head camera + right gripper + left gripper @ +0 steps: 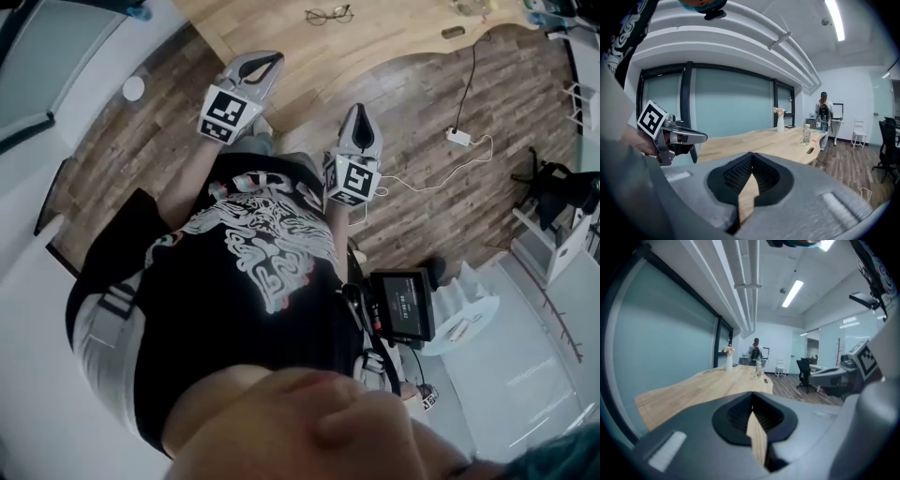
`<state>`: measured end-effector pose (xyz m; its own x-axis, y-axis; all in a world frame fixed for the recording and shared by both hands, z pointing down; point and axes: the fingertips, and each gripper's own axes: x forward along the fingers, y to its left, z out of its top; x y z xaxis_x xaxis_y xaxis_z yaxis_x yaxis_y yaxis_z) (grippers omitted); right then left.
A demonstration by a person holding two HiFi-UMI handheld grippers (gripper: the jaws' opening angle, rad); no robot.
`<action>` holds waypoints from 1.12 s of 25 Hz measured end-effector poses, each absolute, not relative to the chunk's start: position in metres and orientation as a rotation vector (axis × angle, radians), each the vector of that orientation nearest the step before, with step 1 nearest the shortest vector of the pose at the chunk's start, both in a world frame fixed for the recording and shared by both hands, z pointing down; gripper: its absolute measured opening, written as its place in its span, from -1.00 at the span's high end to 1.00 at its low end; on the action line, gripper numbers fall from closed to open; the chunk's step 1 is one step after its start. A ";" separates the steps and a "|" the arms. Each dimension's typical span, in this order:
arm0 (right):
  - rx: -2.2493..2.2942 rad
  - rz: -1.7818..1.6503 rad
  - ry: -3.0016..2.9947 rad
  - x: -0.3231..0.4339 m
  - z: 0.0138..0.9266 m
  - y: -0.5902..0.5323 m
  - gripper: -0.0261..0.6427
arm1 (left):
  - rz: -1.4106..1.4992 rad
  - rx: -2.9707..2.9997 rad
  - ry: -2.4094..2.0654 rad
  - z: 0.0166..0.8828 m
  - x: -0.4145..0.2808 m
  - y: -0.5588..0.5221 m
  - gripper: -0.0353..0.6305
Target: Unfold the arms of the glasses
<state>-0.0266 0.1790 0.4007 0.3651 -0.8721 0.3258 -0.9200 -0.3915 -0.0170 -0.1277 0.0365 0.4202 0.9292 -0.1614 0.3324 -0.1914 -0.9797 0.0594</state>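
The glasses [329, 14] lie on the light wooden table [394, 33] at the top of the head view, thin dark frame, well ahead of both grippers. My left gripper [274, 58] is held over the wood floor short of the table edge, its fingertips touching and nothing between them. My right gripper [357, 111] is lower and to the right, also shut and empty. In the left gripper view the jaws [752, 397] meet over the table's near end. The right gripper view shows its shut jaws [751, 155] and the left gripper [670, 133] beside them. Neither gripper view shows the glasses.
A white adapter [458, 136] with its cable lies on the floor to the right. A small dark object [453, 32] sits on the table. A vase [780, 121] and bottle [806, 133] stand further along, with a person [823, 112] and an office chair [804, 373] beyond.
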 end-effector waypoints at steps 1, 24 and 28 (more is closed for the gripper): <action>2.454 0.430 -1.627 -0.024 0.402 0.175 0.92 | 0.510 2.998 -0.267 0.422 -0.123 0.032 0.93; 2.248 0.574 -1.818 0.087 0.460 0.072 0.92 | 0.675 3.096 -0.349 0.464 0.010 -0.038 0.93; 2.167 0.643 -1.860 0.105 0.485 0.057 0.92 | 0.739 3.057 -0.381 0.490 0.031 -0.045 0.93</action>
